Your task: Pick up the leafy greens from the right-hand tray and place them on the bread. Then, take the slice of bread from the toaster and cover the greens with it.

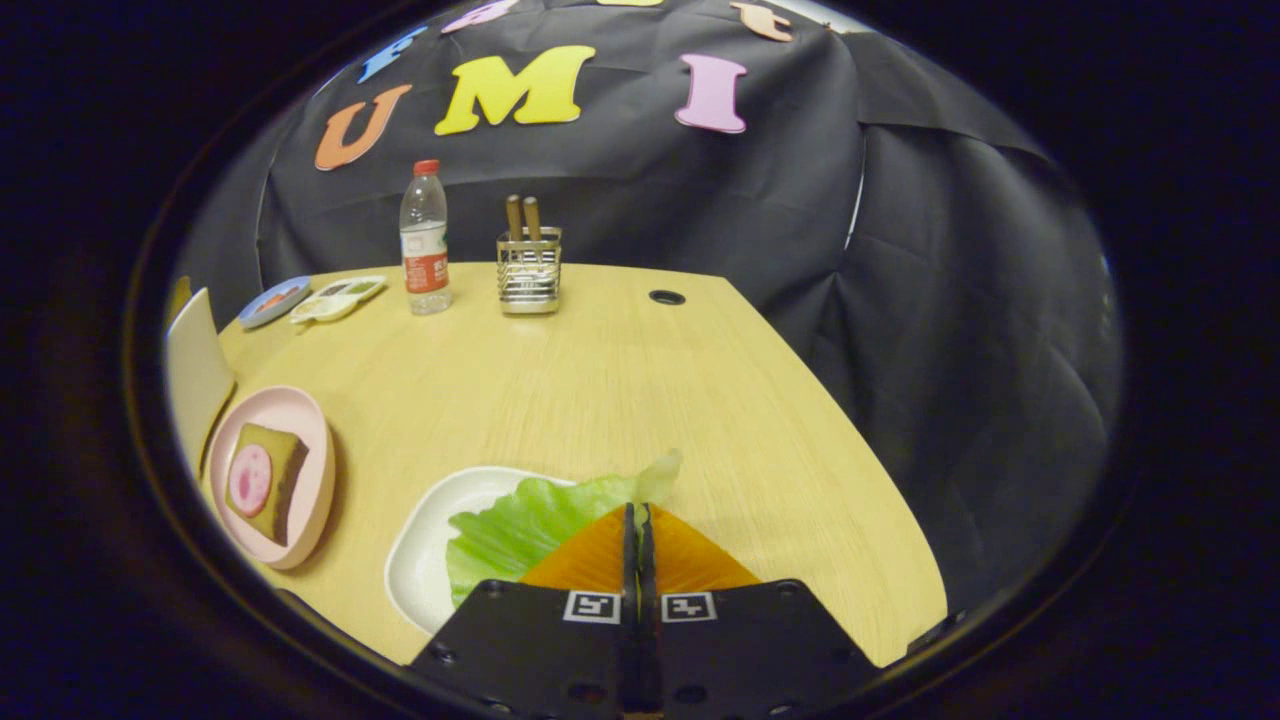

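We're pinching the floppy, featherlight leafy greens [530, 525] at the edge w/ the hand-held gripper [640, 512] fingers closed on it, imo thin leaf's gonna droop.

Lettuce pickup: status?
Tongs shut on green lettuce leaf, over white tray. Bread with pink slice on pink plate, untopped. Path unobstructed.

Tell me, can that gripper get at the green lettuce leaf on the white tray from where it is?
Probably yes. The gripper sits right over the green lettuce leaf on the white tray, fingers closed together at the leaf's edge. Nothing blocks it, though whether they pinch the leaf is unclear.
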### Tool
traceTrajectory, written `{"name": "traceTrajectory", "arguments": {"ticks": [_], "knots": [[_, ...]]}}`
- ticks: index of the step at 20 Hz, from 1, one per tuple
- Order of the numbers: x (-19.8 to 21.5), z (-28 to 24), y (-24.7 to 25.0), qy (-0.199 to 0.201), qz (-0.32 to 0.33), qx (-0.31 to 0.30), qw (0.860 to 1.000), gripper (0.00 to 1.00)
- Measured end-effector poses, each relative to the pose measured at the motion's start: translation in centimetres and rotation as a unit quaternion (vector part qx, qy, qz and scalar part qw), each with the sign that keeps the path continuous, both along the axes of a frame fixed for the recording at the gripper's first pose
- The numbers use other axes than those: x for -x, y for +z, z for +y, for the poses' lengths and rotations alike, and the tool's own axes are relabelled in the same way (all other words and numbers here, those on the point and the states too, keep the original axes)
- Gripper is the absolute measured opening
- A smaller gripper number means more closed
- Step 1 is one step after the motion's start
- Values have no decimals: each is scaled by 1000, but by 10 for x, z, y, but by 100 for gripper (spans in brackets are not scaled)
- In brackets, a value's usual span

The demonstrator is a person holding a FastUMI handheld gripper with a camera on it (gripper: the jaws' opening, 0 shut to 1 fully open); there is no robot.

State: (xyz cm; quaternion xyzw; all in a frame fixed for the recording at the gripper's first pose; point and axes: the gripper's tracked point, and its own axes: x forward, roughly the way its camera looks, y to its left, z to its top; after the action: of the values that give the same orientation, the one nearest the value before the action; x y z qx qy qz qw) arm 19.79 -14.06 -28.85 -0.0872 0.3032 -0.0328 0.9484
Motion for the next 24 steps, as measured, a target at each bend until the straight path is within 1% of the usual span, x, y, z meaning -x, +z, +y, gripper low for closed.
{"name": "traceTrajectory", "arguments": {"ticks": [2,6,11,14,19,24], "knots": [[7,0,3,-3,5,-1,1000,0],[23,15,45,10,-36,-13,999,0],[51,55,106,43,-93,-14,995,0],[66,87,132,65,-118,0,991,0],[85,161,139,118,-123,11,985,0],[97,239,119,172,-106,-2,979,0]]}}
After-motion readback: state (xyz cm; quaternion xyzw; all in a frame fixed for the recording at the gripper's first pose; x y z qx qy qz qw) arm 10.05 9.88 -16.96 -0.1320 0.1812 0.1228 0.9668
